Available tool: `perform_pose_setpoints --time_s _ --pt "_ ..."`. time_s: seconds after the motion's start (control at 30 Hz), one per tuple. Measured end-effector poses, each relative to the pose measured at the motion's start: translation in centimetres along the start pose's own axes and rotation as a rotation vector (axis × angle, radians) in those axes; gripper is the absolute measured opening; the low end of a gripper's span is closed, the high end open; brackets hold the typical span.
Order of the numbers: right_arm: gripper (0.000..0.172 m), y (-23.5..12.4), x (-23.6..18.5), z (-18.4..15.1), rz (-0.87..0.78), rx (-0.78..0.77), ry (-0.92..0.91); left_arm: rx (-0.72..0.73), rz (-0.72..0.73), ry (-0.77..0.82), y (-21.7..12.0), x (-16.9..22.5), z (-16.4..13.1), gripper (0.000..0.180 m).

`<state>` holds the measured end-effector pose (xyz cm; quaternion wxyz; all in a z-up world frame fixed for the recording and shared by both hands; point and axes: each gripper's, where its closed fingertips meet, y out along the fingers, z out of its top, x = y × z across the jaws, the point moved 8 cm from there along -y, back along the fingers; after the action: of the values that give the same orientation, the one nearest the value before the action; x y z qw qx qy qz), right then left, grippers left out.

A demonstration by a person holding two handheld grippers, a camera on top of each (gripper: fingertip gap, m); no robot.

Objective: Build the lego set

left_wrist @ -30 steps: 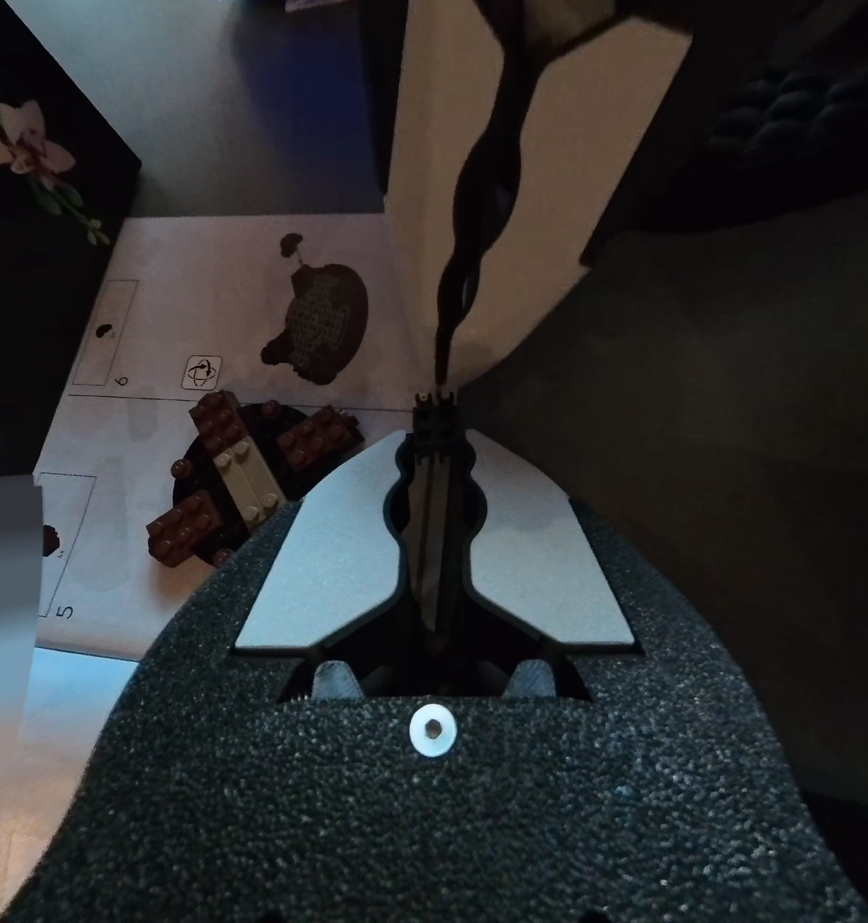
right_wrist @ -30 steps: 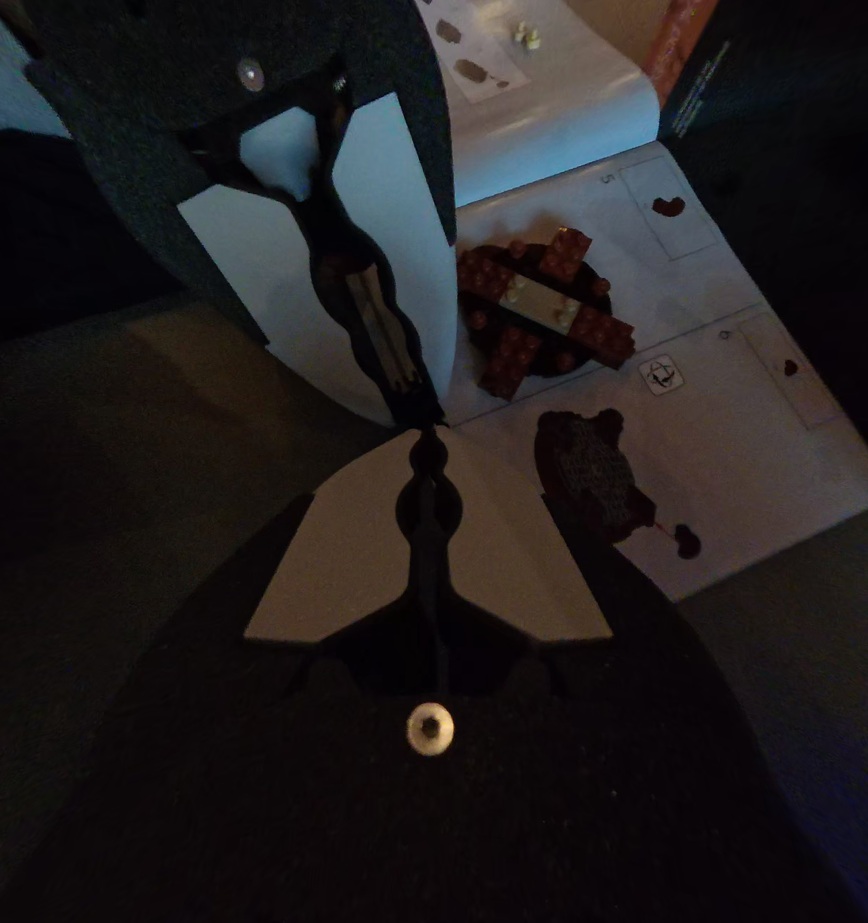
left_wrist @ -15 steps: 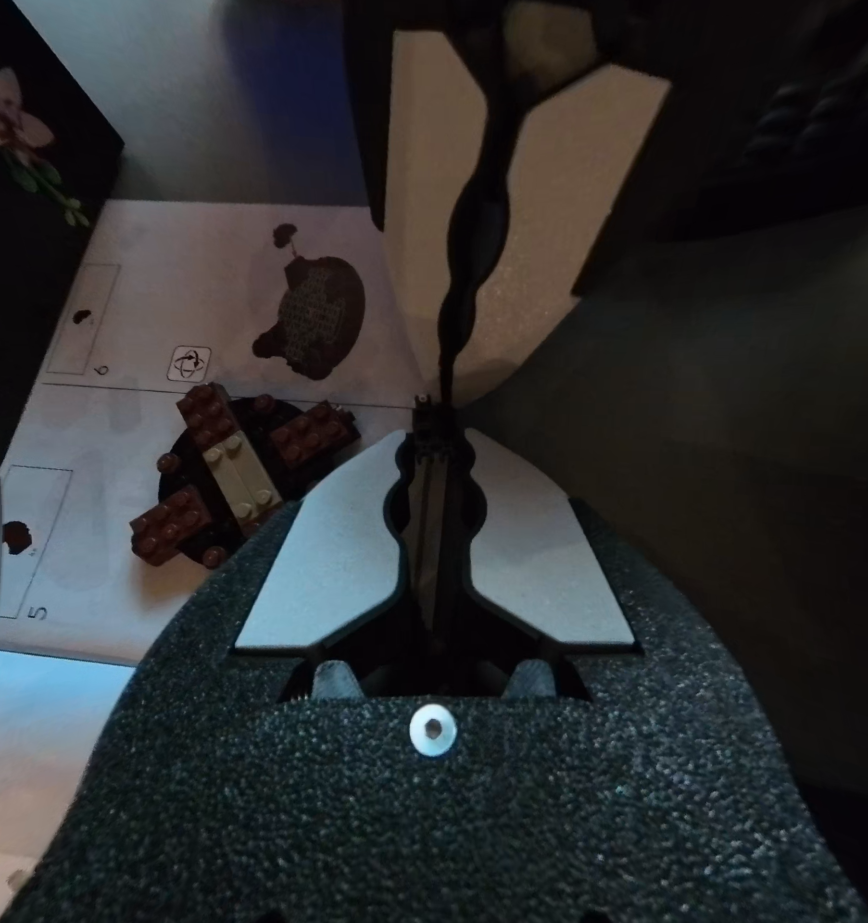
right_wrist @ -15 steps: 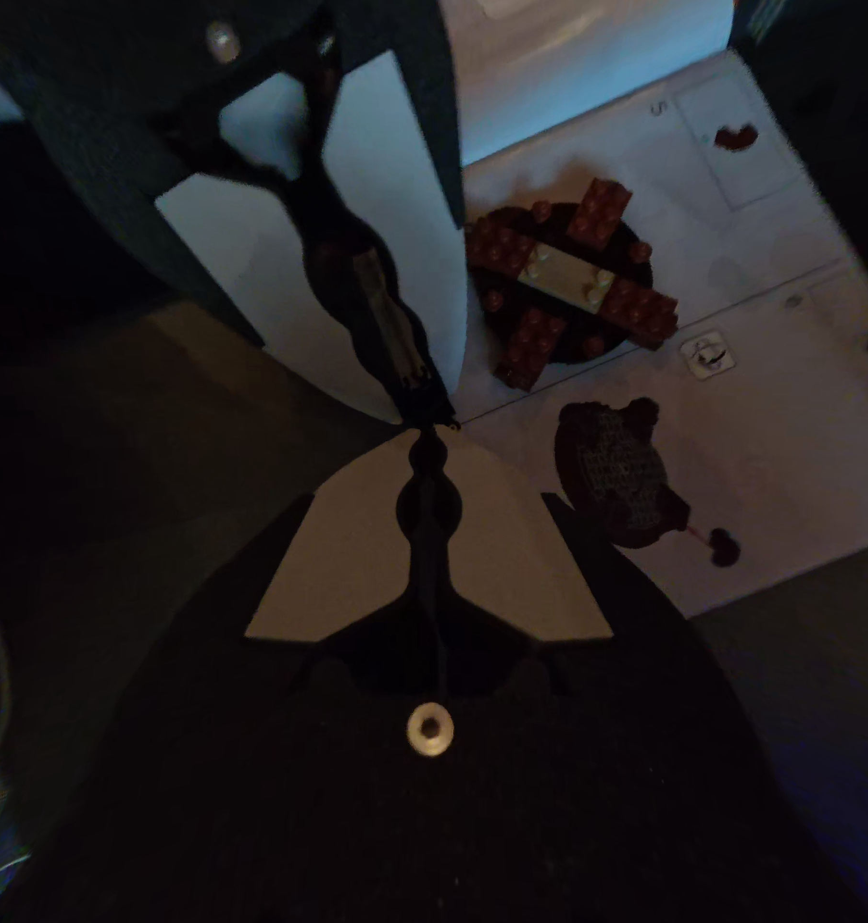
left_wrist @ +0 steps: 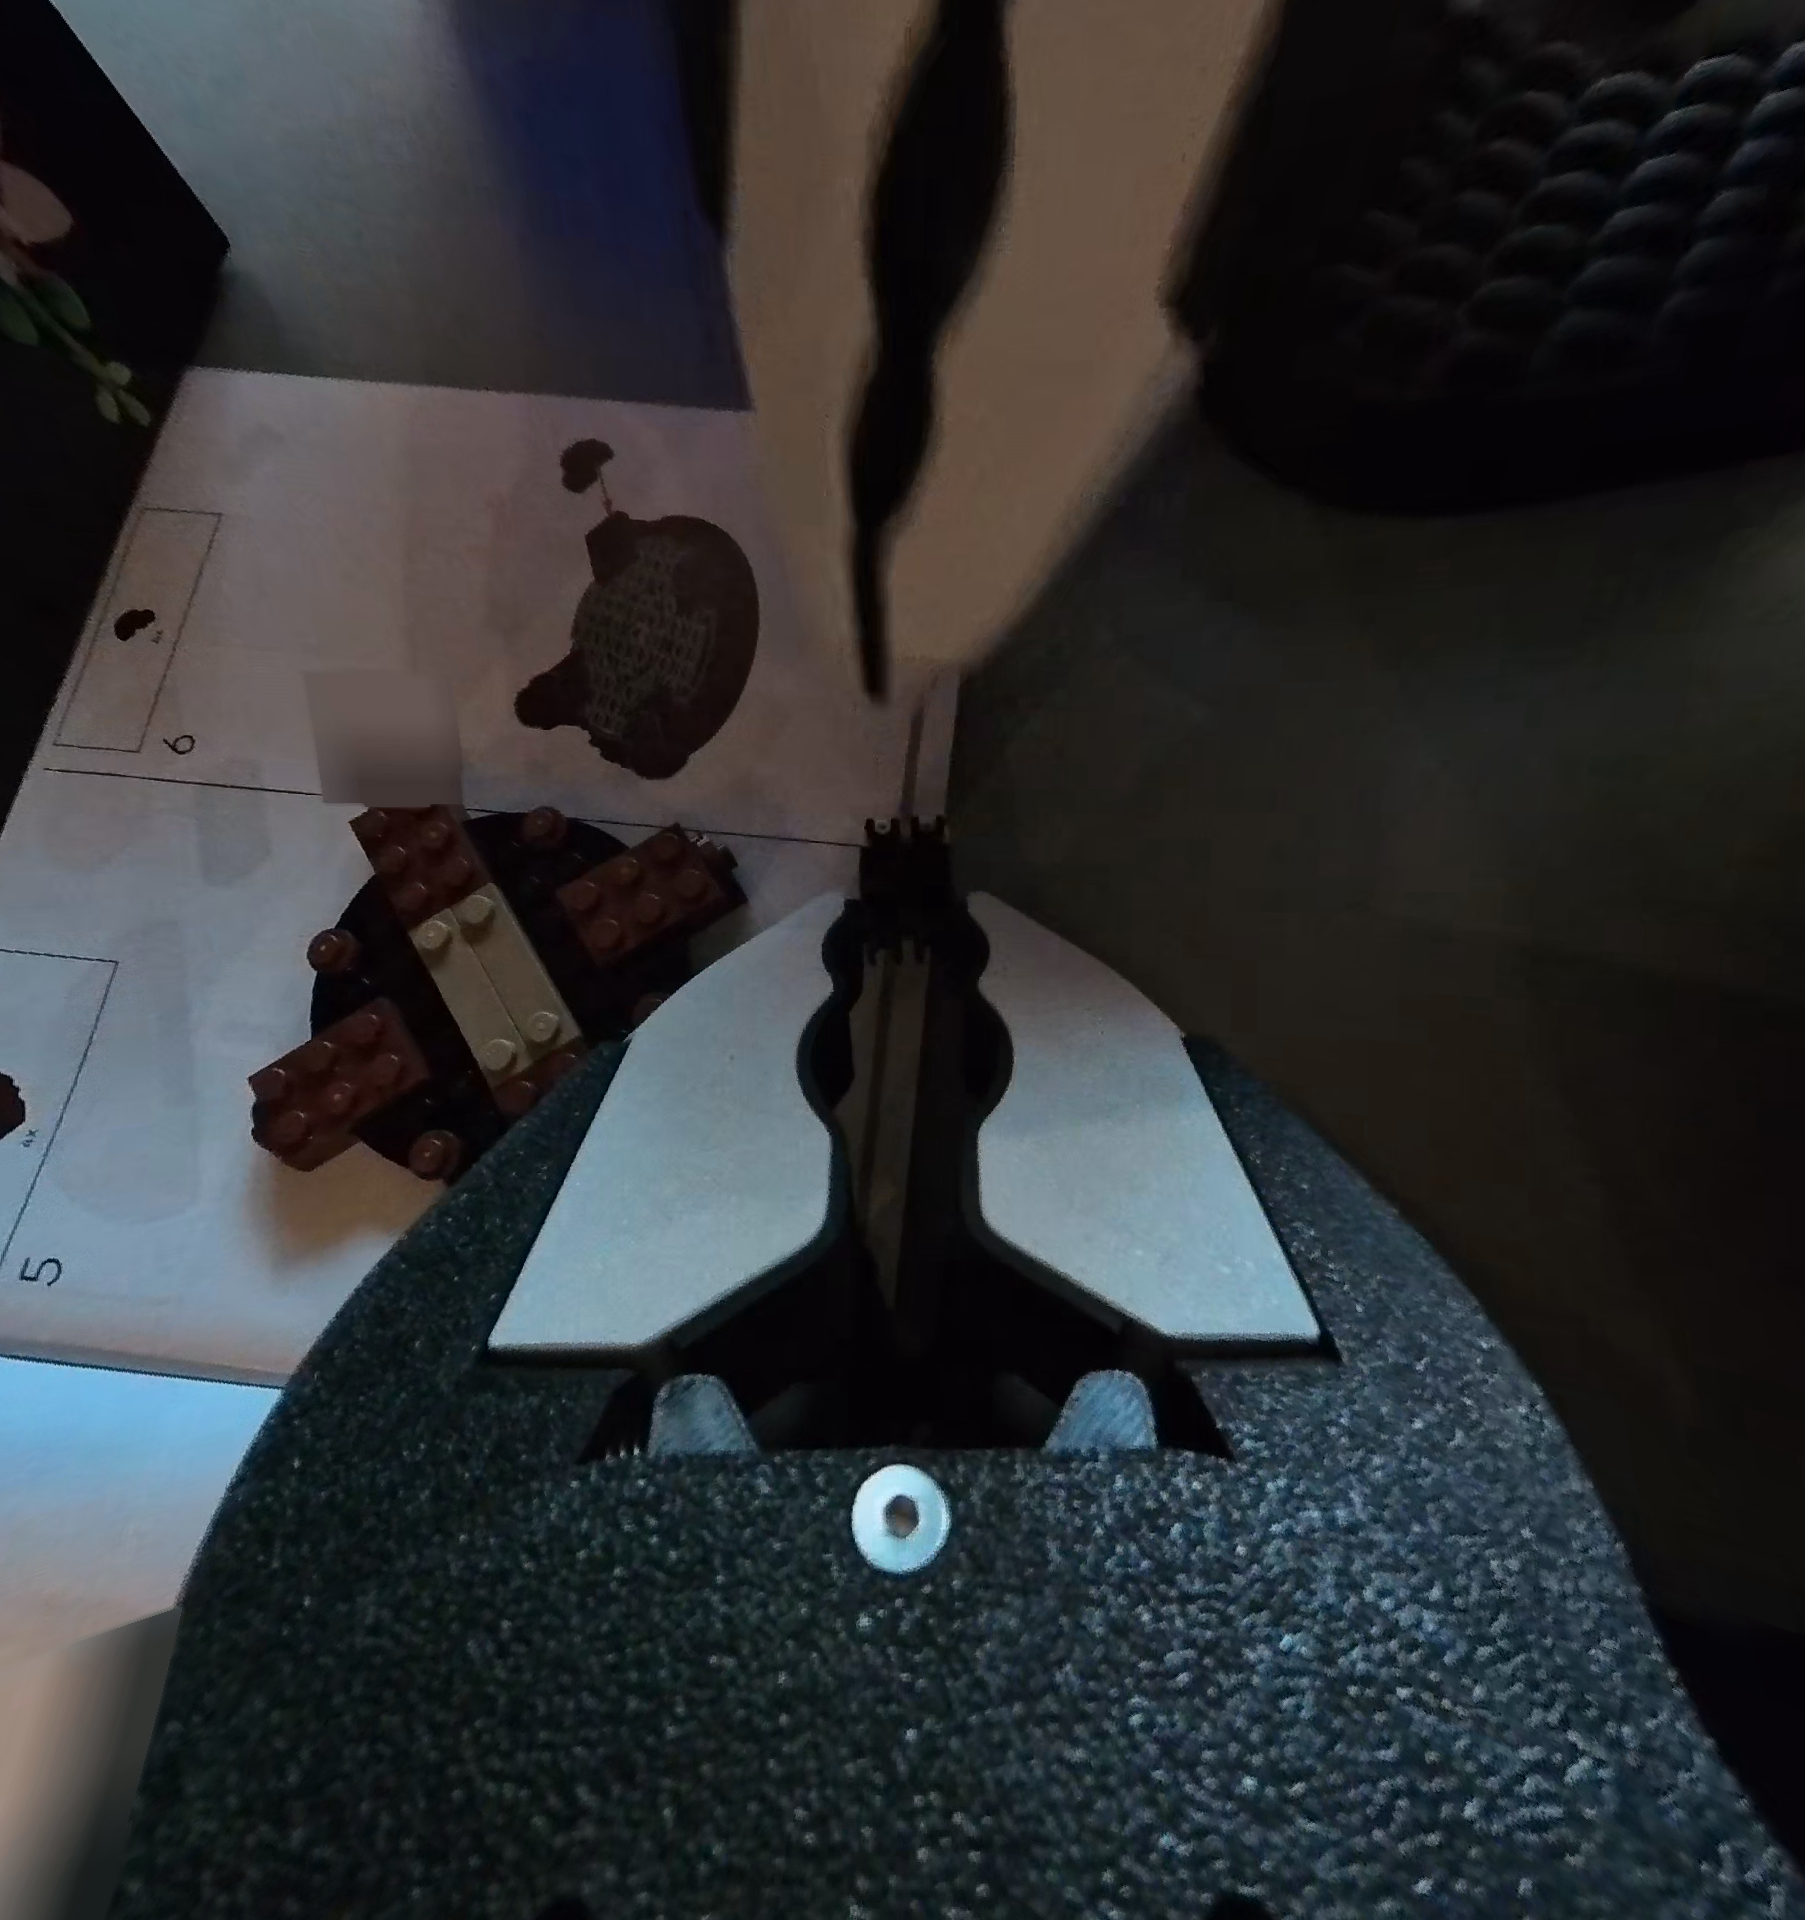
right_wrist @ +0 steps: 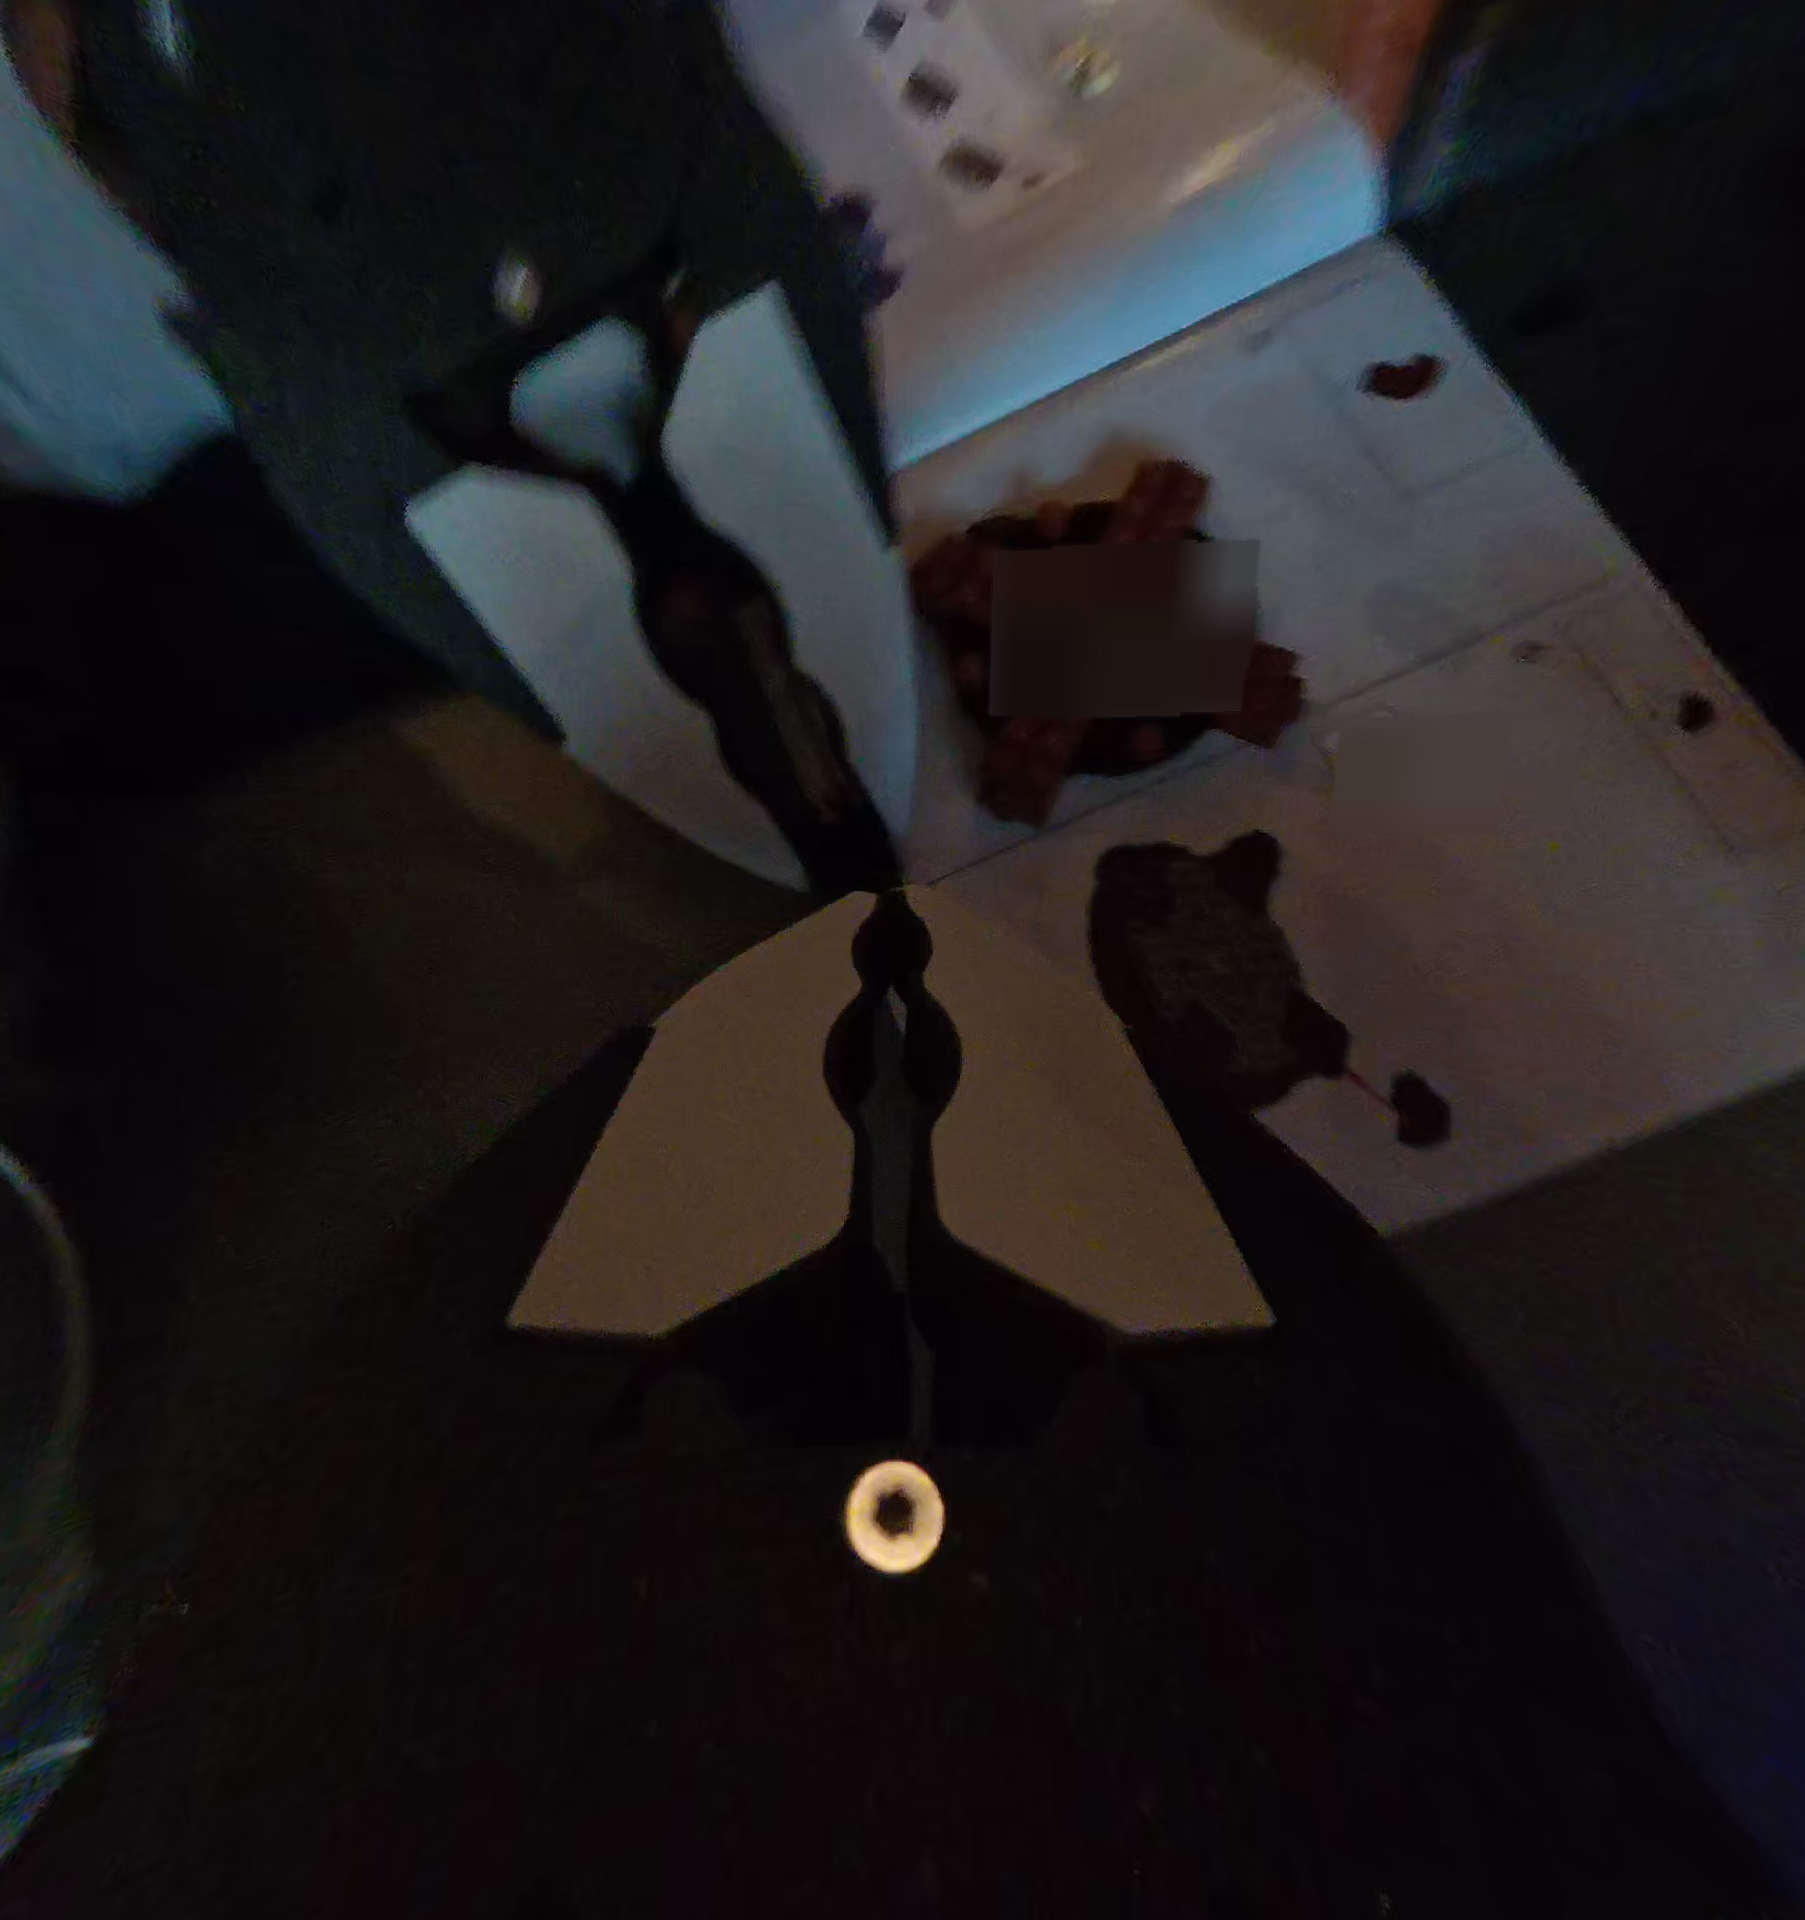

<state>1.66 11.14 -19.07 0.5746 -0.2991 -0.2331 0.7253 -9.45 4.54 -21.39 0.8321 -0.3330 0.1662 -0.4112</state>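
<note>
One knobbly dark cushion [left_wrist: 1604, 239], left view only

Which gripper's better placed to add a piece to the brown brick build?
Left, probably: the left gripper grips a small black studded piece at its tips, with the brick build close beside it. The right gripper is shut.

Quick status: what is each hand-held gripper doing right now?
Left hand-held gripper: closed on a small black toothed piece.
Right hand-held gripper: closed, apparently empty.
</note>
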Motion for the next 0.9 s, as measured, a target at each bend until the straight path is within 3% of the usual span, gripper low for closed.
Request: perform_pose_setpoints --time_s 0.13,0.4,0.7,0.8,0.83,0.9 --pt "0.0 1.5 -0.5 0.1 -0.043 -0.088 -0.13 0.002 -0.001 -0.001 0.0 0.0 0.0 0.016" --pt "0.0 2.2 -0.3 0.7 -0.024 -0.161 -0.174 0.006 -0.007 -0.005 0.0 -0.1 -0.1 0.016" --pt "0.0 2.2 -0.4 0.4 -0.034 -0.13 -0.209 0.014 -0.008 0.002 0.0 -0.1 -0.1 0.017" --pt "0.0 0.9 0.5 0.3 0.03 0.035 0.081 0.02 0.024 0.034 -0.2 0.0 -0.2 0.017" --pt "0.019 -0.2 0.7 0.5 0.094 0.158 0.204 0.036 0.054 0.049 -0.5 0.0 -0.2 0.016" --pt "0.031 -2.2 1.1 0.4 0.205 0.349 0.412 0.13 0.114 0.087 -1.8 0.0 0.2 0.016"
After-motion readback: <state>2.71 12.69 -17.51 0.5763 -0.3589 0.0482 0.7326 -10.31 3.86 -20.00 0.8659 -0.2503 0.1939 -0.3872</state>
